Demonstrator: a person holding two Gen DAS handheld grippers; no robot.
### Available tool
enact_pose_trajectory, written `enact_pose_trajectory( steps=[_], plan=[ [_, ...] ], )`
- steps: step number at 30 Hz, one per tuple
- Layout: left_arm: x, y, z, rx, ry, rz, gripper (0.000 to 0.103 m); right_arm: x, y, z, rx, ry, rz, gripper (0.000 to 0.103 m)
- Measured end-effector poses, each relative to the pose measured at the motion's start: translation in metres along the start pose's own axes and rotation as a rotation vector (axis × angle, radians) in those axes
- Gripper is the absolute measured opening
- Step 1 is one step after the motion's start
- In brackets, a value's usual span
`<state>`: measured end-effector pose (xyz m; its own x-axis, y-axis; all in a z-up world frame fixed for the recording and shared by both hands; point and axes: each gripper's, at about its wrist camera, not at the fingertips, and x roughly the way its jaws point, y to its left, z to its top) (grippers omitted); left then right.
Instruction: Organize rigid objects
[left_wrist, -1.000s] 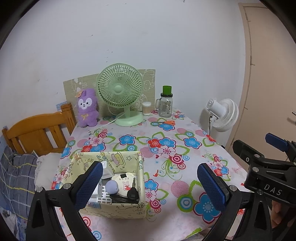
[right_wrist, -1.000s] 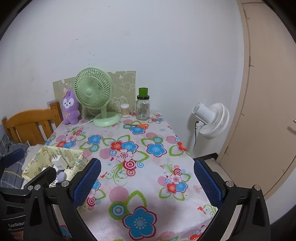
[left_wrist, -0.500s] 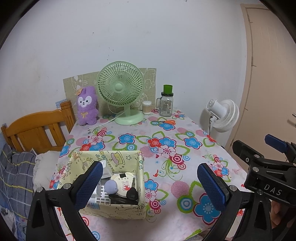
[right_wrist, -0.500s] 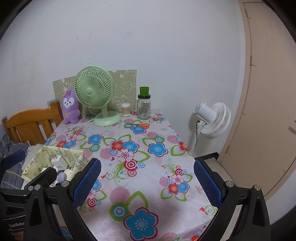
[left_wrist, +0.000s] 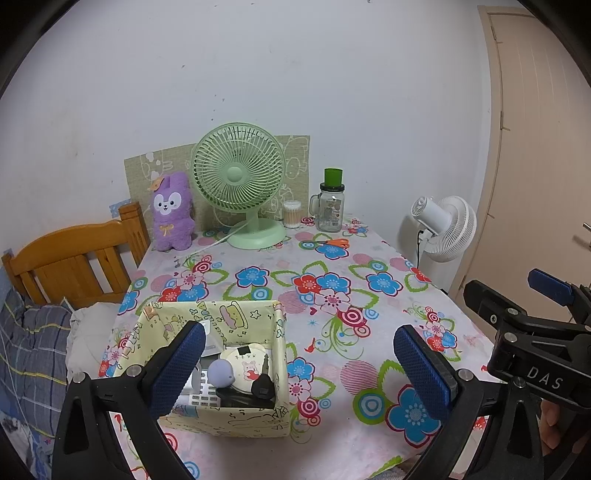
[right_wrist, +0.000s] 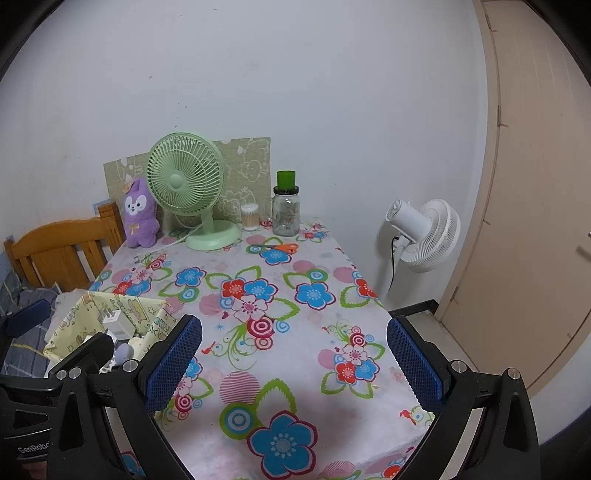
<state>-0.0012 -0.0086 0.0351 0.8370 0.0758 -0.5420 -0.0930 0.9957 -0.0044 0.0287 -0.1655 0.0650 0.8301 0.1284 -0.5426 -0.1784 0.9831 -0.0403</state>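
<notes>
Both grippers, left gripper (left_wrist: 299, 365) and right gripper (right_wrist: 293, 363), have lifted slightly above the box (left_wrist: 216, 315), wide open and empty; organizing looks finished.

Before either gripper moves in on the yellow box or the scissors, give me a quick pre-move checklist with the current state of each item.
1. Left gripper open and holding nothing: ok.
2. Right gripper open and holding nothing: ok.
3. Yellow box upright on the table with its top open: ok; it holds a round case, a black key and other small items.
4. Scissors lying flat and apart from the glass jar and green fan: ok.
5. Tablecloth between the right gripper and the scissors free of things: ok.
6. Room left in the box for the scissors: cannot tell; its near half looks crowded.
</notes>
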Motion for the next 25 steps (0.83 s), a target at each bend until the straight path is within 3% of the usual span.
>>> enact_pose_trajectory(
  steps=[25],
  plan=[
    [0.0006,-0.0008,-0.0001,0.001,0.004,-0.002,0.103,0.0002,-0.0018,0.0000,0.004,0.003,-0.001,0.101]
  ],
)
